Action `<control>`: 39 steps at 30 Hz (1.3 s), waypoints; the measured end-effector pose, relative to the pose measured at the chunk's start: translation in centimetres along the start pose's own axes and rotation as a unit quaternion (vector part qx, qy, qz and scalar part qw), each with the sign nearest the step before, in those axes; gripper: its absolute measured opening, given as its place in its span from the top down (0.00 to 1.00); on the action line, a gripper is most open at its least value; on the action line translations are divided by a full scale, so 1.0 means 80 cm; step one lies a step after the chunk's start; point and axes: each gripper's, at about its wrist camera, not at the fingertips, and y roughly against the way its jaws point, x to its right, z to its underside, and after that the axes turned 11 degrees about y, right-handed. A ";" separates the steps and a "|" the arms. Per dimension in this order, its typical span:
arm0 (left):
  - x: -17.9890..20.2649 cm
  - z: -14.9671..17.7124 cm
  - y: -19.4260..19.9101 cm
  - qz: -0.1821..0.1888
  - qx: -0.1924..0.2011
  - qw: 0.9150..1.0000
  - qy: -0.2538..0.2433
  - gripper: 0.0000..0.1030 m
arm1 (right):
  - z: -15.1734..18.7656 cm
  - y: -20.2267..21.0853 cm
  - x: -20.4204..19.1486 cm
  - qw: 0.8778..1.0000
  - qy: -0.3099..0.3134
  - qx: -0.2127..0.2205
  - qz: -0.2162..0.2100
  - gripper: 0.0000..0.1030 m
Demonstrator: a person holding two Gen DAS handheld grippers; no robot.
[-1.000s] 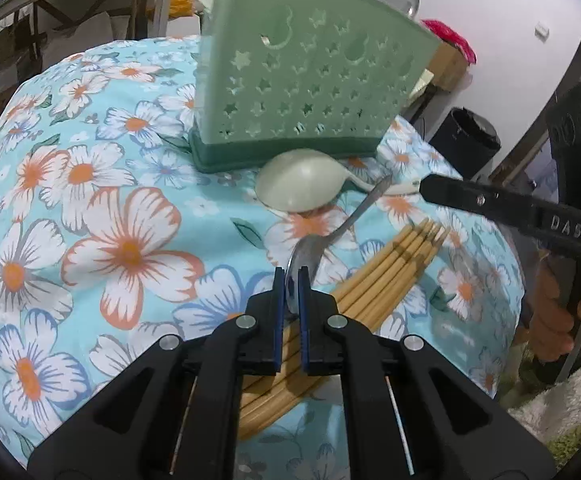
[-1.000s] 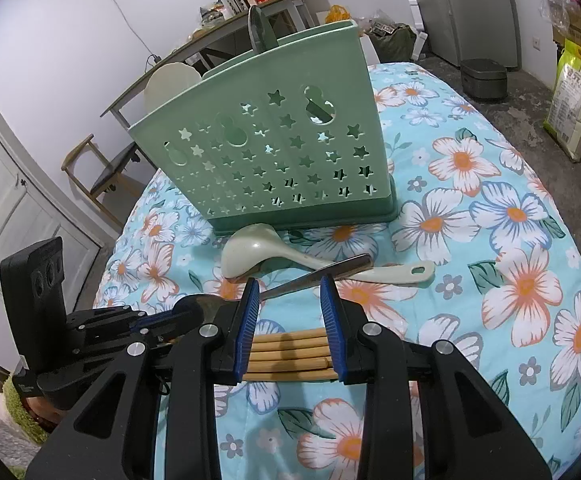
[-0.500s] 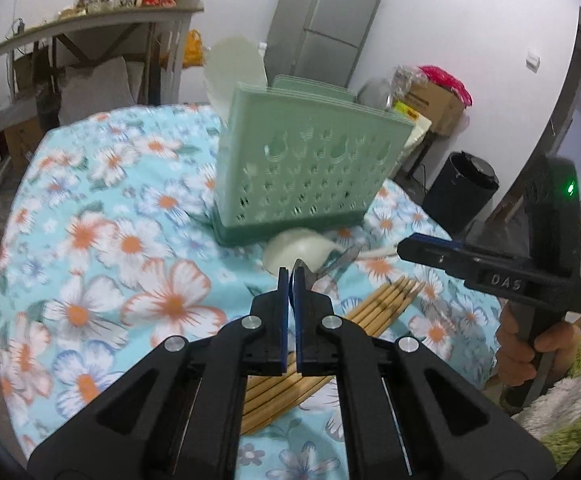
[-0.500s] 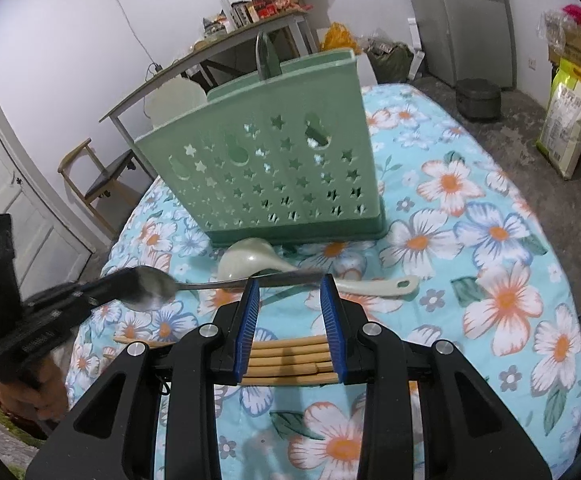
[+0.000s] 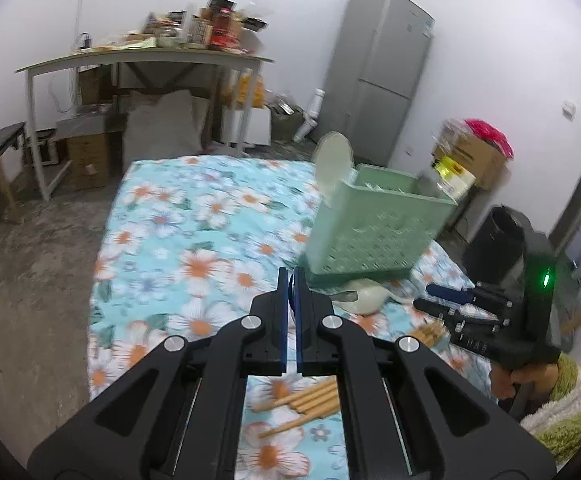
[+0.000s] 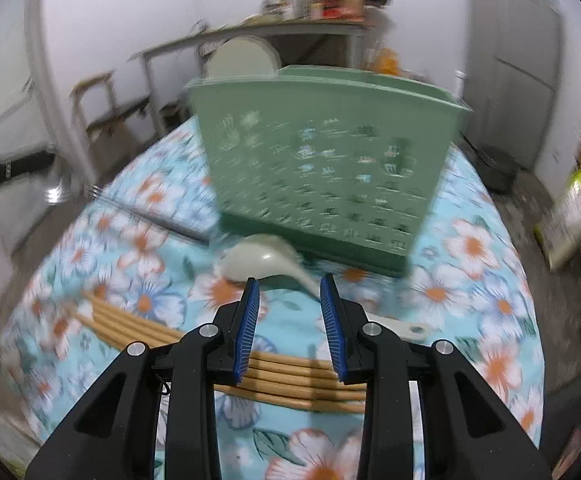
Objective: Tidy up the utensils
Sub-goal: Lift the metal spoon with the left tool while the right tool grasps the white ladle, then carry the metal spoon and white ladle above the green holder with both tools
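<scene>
Left gripper (image 5: 289,304) pinching metal spoon (image 6: 56,192), raised above tabletop (image 5: 162,240); right gripper (image 6: 290,328) spread over chopsticks (image 6: 290,376); ladle (image 6: 262,260) lying beside green caddy (image 6: 326,168)

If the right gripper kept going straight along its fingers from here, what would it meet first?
Probably the pale ladle lying on the floral cloth, just beyond the open right gripper. The green utensil holder stands right behind it. Motion blur makes depth uncertain, so the holder's base could come first.
</scene>
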 end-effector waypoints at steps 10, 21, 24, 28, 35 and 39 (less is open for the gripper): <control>-0.035 -0.012 0.006 -0.027 0.021 0.999 0.031 0.99 | -0.010 -0.067 -0.068 0.966 0.226 -0.076 0.103 0.69; -0.044 -0.016 0.007 -0.035 0.027 0.998 0.043 0.99 | -0.022 -0.096 -0.103 0.933 0.319 -0.063 0.152 0.64; -0.044 -0.016 0.007 -0.036 0.028 0.998 0.044 0.98 | -0.027 -0.101 -0.117 0.920 0.350 -0.058 0.164 0.64; -0.044 -0.017 0.007 -0.034 0.027 0.998 0.043 0.98 | -0.026 -0.105 -0.137 0.906 0.382 -0.052 0.174 0.64; -0.043 -0.017 0.008 -0.033 0.029 0.998 0.039 0.98 | -0.032 -0.108 -0.153 0.898 0.389 -0.036 0.200 0.83; -0.041 -0.018 0.008 -0.034 0.031 0.998 0.038 0.98 | -0.032 -0.091 -0.145 0.899 0.382 -0.014 0.214 0.85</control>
